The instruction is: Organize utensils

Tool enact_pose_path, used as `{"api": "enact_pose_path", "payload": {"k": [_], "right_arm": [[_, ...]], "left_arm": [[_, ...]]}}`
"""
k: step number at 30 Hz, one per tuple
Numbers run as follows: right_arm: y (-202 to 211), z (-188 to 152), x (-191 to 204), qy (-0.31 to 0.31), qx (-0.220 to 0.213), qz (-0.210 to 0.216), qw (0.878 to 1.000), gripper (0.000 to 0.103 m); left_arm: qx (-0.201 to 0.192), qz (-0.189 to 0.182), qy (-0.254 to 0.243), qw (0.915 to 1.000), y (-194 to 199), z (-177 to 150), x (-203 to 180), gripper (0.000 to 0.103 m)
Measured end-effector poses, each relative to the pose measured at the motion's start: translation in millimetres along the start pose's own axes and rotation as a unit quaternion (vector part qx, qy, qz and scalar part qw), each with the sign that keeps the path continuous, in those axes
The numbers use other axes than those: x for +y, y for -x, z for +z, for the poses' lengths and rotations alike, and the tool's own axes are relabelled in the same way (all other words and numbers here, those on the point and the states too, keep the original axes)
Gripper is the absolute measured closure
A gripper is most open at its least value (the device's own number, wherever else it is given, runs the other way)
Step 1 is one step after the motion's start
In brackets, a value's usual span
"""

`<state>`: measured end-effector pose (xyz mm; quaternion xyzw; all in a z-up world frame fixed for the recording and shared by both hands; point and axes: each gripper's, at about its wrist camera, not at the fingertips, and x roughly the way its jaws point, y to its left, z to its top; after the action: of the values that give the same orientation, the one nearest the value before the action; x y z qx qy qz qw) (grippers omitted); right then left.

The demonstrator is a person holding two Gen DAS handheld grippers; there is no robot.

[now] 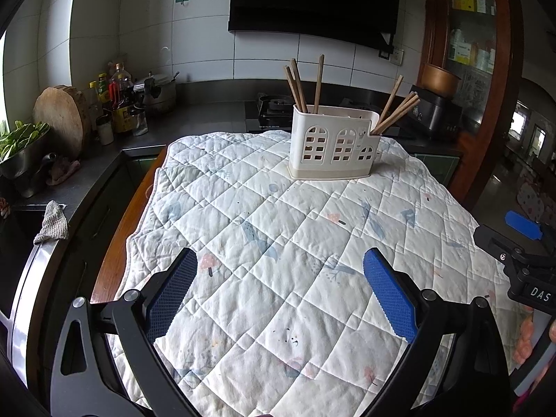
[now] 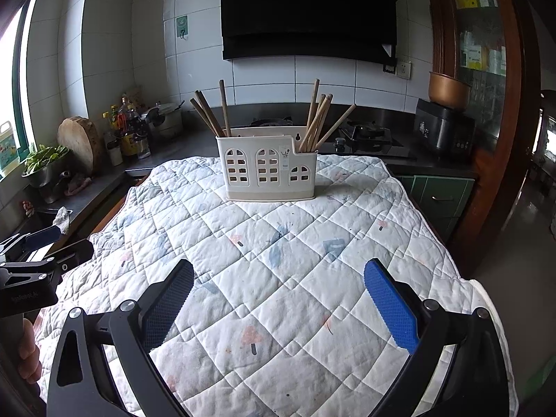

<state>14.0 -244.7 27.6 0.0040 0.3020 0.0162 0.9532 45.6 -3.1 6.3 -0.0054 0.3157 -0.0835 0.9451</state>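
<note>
We hold our left gripper low over the quilted cloth, its blue-padded fingers spread wide with nothing between them. Our right gripper hangs the same way over the quilt, jaws released and bare of any load. In the left wrist view the right gripper shows at the frame's right edge, well short of the holder; in the right wrist view the left gripper appears at the left edge, likewise on our side of the holder.

Beyond both tongs stands the cream utensil holder, upright on the far part of the quilt, its front wall pierced with arched window cutouts. One bunch of wooden chopsticks leans out of the holder's left compartment, and a second bunch fans out of its lower right compartment.

Behind the holder runs a dark countertop with a gas hob directly behind and to the right of the holder. Left of the holder sit sauce bottles, a round wooden chopping board and a metal bowl of greens. Right of the holder stands a black rice cooker. Above the holder hangs a black range hood.
</note>
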Motion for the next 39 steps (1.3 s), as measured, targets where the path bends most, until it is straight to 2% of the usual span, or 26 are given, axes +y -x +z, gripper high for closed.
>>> {"api": "enact_pose_path", "payload": {"k": [18,39], "right_arm": [[0.2,-1.4,-1.1,0.0,-0.004,0.0,1.0,0.008],[0.2,-4.3,-1.2,-0.002,-0.004,0.001,1.0,0.007]], "left_arm": [[-0.018,-0.006,-0.003,0.9998,9.4,0.4,-4.3,0.008],[-0.022,-0.007,-0.005,0.9997,9.2,-1.7,-6.2,0.008]]}}
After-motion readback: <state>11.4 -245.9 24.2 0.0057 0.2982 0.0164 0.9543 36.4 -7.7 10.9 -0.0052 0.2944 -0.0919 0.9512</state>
